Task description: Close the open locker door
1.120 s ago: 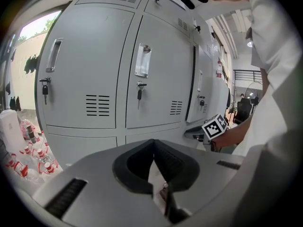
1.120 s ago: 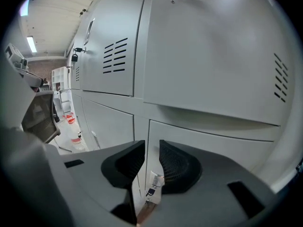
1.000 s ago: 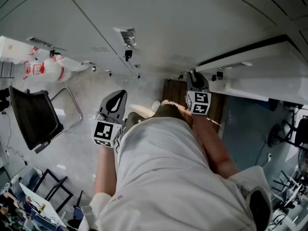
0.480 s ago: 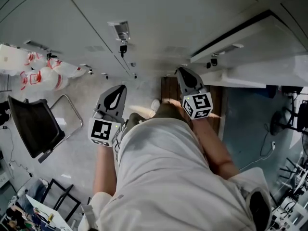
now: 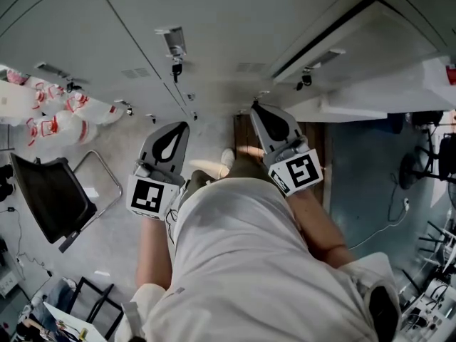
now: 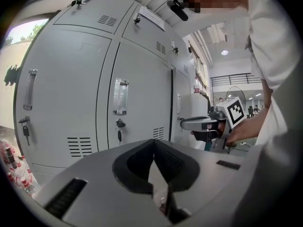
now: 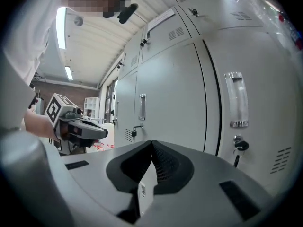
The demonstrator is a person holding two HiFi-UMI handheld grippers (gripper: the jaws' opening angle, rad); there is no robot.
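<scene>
A wall of grey lockers [image 5: 214, 27] fills the top of the head view. At the right a pale door panel [image 5: 370, 95] stands out from the row, beside a dark gap [image 5: 320, 38]. My left gripper [image 5: 176, 125] is held in front of my body, pointing at the lockers, shut and empty. To its right my right gripper [image 5: 255, 107] has just been closing and is shut, with nothing between its pads. The left gripper view shows its shut tips [image 6: 152, 142] before a closed door with a handle [image 6: 120, 96]. In the right gripper view the shut tips [image 7: 152, 142] face another closed door's handle [image 7: 235, 100].
A black chair [image 5: 50, 198] stands on the floor at the left, with red-and-white items [image 5: 50, 120] behind it. A brown floor strip [image 5: 313, 141] lies under the right gripper. A fan [image 5: 413, 169] and cables sit at the right. Keys hang in locks [image 6: 120, 124] [image 7: 240, 145].
Both grippers have risen toward the lockers, the right one much further, swinging up and left in the head view. The open door panel has slid toward the view's right.
</scene>
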